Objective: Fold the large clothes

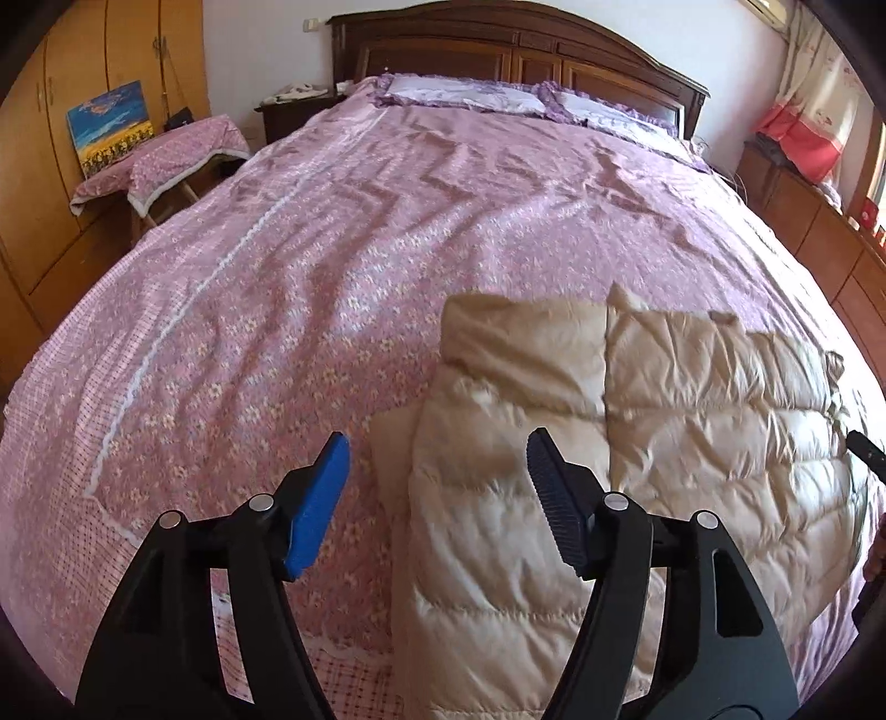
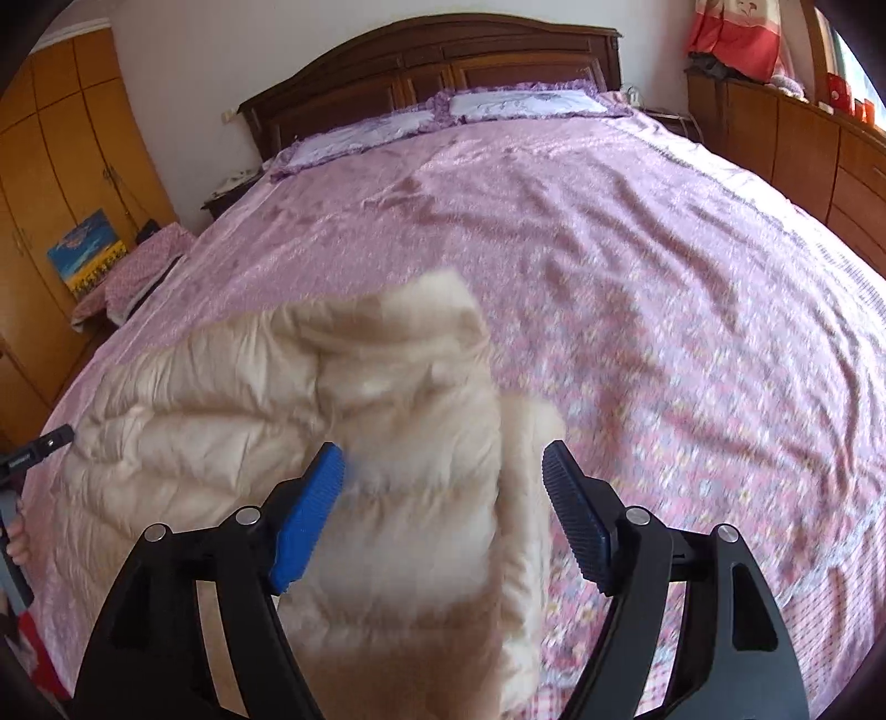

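Hand-held gripper and hand-held gripper gape empty above jacket.

We are in a home bedroom: a wide bed under a pink floral cover, frilled pillows against a carved wooden headboard, and wooden wardrobes alongside.

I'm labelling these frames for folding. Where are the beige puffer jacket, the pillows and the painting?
beige puffer jacket (image 1: 692, 421): left wrist view, quilted body panel.
pillows (image 2: 515, 102): right wrist view, pale centre of the right pillow.
painting (image 1: 111, 124): left wrist view, blue canvas middle.
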{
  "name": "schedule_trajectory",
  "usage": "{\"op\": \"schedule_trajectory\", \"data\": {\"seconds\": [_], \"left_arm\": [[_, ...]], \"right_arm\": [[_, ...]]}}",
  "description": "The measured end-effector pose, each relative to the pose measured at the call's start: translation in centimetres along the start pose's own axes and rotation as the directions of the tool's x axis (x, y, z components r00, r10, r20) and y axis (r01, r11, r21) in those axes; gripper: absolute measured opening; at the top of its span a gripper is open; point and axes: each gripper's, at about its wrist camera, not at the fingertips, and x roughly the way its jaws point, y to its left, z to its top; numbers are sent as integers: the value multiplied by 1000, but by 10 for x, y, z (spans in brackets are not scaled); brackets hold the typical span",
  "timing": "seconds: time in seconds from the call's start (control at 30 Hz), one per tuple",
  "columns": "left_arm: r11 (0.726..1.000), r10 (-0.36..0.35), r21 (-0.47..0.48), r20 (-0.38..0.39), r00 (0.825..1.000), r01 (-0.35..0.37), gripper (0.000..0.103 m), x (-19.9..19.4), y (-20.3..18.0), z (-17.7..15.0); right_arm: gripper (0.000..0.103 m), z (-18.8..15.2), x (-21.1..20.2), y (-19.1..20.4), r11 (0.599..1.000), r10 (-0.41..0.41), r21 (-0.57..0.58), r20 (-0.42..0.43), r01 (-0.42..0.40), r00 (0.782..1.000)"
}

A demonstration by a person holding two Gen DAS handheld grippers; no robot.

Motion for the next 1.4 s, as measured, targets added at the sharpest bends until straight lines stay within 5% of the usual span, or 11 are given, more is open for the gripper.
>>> {"op": "schedule_trajectory", "data": {"seconds": [0.13, 0.2, 0.23, 0.3, 0.43, 0.63, 0.87, 1.07, 1.4], "left_arm": [[998, -57, -32, -35, 998, 56, 67, 12, -3, -10], [995, -97, -39, -39, 995, 96, 65, 14, -9, -12], [995, -101, -30, -33, 994, 100, 58, 13, -13, -13], [994, -109, -1, -30, 994, 109, 21, 13, -21, -14], [995, -92, 45, 39, 995, 90, 10, 2, -32, -1], [999, -45, 22, 59, 997, 43, 10, 21, -40, 40], [1000, 23, 12, -47, 999, -23, 18, 81, -41, 39], [999, 42, 25, -55, 998, -41, 21, 101, -45, 34], [999, 45, 16, -68, 997, -44, 28, 92, -41, 36]], "right_arm": [[70, -7, 5, 4, 1000, 23, 4, -20, -23, 1000], [59, -7, 8, 8, 999, 39, 6, -28, -39, 999], [55, -7, 8, 9, 999, 42, 3, -28, -42, 999], [33, -7, 6, 13, 1000, 26, -13, -9, -26, 1000], [15, 4, -11, 17, 997, 76, -3, 69, -76, 995], [14, 35, -5, 22, 999, 41, 19, 152, -45, 988], [18, 34, 60, 18, 996, -90, -5, 18, 90, 996], [24, 24, 83, 19, 992, -126, -25, 0, 126, 992], [34, 24, 83, 10, 997, -71, 25, 8, 71, 997]]}}
